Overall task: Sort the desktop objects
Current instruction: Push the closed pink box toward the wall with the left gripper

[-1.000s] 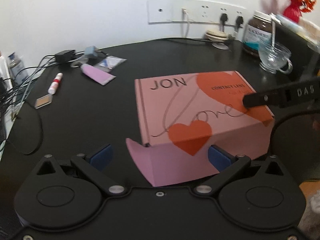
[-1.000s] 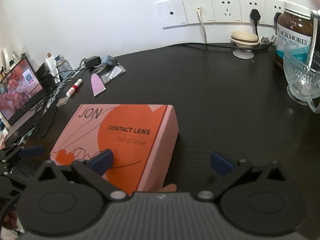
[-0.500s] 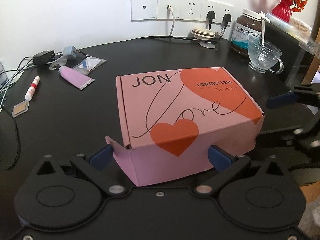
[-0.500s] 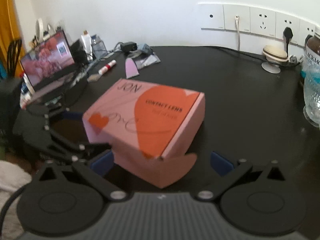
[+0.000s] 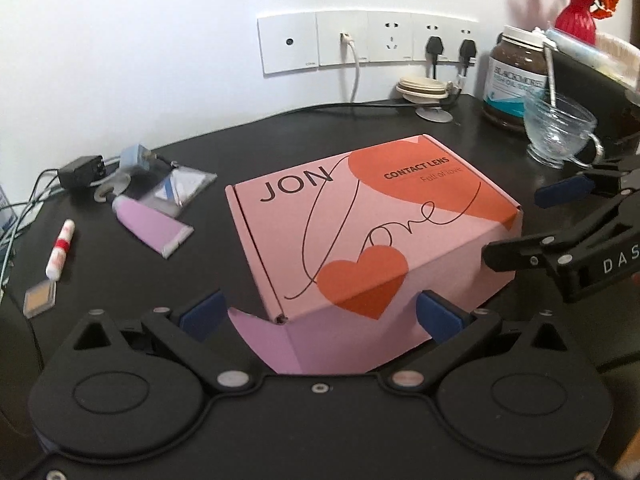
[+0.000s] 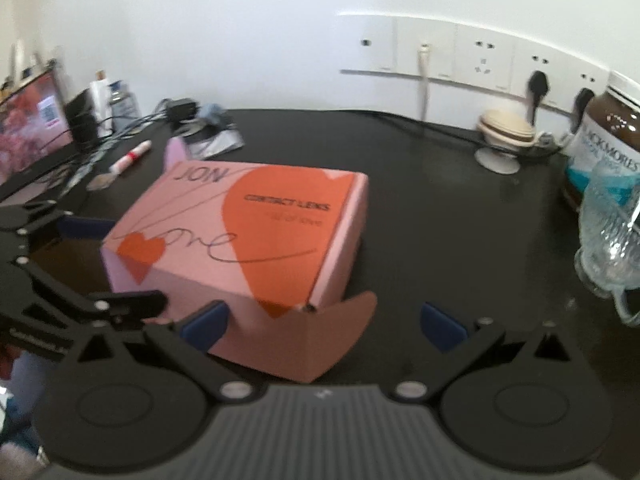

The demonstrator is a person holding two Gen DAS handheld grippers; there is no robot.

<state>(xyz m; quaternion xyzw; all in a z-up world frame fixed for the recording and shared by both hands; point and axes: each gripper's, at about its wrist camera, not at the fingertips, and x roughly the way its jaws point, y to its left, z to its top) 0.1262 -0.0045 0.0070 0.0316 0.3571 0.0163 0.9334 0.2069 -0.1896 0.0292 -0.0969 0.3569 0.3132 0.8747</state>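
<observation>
A pink cardboard box (image 5: 372,236) with orange hearts and "JON" lettering lies closed on the black desk (image 5: 248,152). One loose flap (image 5: 264,340) sticks out at its near corner. My left gripper (image 5: 320,316) is open, with that corner between its blue pads. In the right wrist view the same box (image 6: 248,236) shows another flap (image 6: 320,340) lying between the fingers of my open right gripper (image 6: 324,322). The right gripper (image 5: 540,224) sits by the box's right end, and the left gripper (image 6: 98,264) by its left end. Neither pinches the box.
A purple tube (image 5: 150,226), a red-and-white stick (image 5: 60,250), a foil sachet (image 5: 182,186), a small tan tile (image 5: 39,299) and a charger with cables (image 5: 80,166) lie at the left. A glass cup (image 5: 558,130), a brown jar (image 5: 514,76) and a red vase (image 5: 580,16) stand at the right. A lit screen (image 6: 30,120) is far left.
The right gripper's finger has come off the box lid and drawn back to the box's right end. Both cameras have swung, so each gripper now faces a near corner of the box.
</observation>
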